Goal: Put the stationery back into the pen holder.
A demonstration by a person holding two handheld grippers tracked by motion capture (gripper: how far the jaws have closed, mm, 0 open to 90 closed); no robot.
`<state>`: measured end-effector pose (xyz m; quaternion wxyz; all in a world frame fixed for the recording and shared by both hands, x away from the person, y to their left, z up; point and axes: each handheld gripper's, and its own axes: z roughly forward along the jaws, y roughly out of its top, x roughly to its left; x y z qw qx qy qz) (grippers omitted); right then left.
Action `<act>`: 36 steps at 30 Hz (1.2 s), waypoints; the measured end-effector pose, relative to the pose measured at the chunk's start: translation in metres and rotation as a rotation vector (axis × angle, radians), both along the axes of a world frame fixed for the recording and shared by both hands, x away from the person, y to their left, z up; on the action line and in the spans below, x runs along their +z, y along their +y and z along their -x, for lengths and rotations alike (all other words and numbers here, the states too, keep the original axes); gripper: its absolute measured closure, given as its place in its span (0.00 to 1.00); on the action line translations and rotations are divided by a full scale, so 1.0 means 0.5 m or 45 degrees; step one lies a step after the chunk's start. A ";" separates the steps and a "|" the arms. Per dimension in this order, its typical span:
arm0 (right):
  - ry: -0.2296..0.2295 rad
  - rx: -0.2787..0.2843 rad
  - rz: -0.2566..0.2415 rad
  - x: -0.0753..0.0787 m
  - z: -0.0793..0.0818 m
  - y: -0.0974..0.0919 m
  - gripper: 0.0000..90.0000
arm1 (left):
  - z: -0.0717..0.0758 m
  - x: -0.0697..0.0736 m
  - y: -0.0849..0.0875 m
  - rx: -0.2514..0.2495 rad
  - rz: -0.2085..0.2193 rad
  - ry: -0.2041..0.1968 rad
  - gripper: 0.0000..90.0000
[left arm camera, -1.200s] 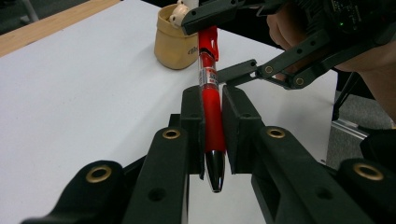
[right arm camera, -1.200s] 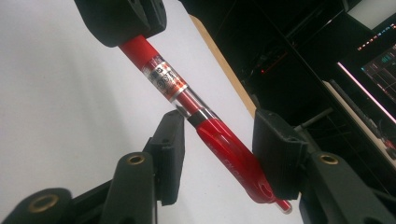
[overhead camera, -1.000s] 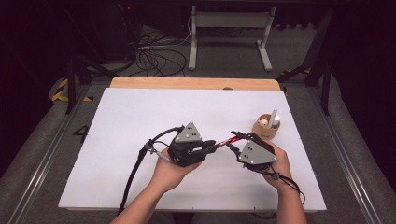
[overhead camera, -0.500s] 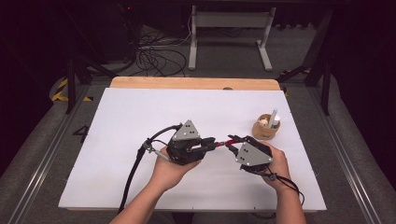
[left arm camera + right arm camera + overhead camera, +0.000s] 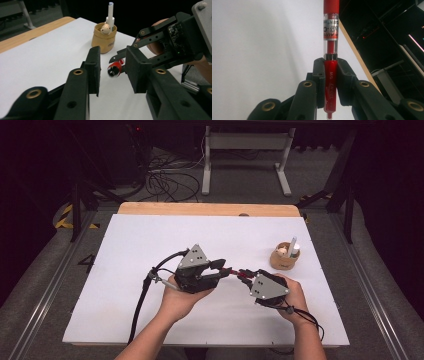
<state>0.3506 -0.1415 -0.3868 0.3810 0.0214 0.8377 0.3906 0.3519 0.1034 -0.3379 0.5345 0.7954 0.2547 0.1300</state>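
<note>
Wooden cup (image 5: pixel 283 260) beside red pen (image 5: pixel 241 273)

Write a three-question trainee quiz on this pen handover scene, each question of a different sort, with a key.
1. True or false: the right claw is shut on the red pen.
2. Multiple choice: the left claw is
A. clamped on the pen
B. open, with the pen's end in front of its gap
C. inside the holder
3. Short answer: what stands in the tan holder on the white table?

Key:
1. True; its pads press the pen's barrel from both sides.
2. B; its jaws have just been opening, and nothing is pressed between them.
3. A white pen-like stick, upright, beside a small rounded pale thing.
</note>
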 end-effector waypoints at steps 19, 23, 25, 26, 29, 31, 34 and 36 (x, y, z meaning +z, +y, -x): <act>0.066 -0.131 -0.325 0.004 -0.023 -0.044 0.89 | 0.002 -0.001 0.030 0.027 0.018 -0.063 0.51; 0.075 -0.153 -0.386 0.006 -0.027 -0.054 0.88 | 0.001 -0.005 0.041 0.035 0.016 -0.069 0.49; 0.082 -0.157 -0.413 0.007 -0.028 -0.058 0.88 | 0.000 -0.007 0.047 0.043 0.019 -0.071 0.48; 0.086 -0.160 -0.425 0.007 -0.028 -0.060 0.89 | 0.000 -0.008 0.050 0.045 0.019 -0.069 0.48; 0.091 -0.167 -0.455 0.008 -0.029 -0.064 0.89 | 0.000 -0.010 0.059 0.054 0.022 -0.072 0.47; 0.092 -0.174 -0.476 0.009 -0.030 -0.067 0.89 | 0.000 -0.011 0.065 0.058 0.022 -0.080 0.46; 0.100 -0.180 -0.524 0.010 -0.030 -0.073 0.89 | 0.000 -0.011 0.077 0.067 0.024 -0.093 0.45; 0.100 -0.187 -0.556 0.012 -0.031 -0.079 0.89 | 0.001 -0.012 0.084 0.073 0.028 -0.102 0.45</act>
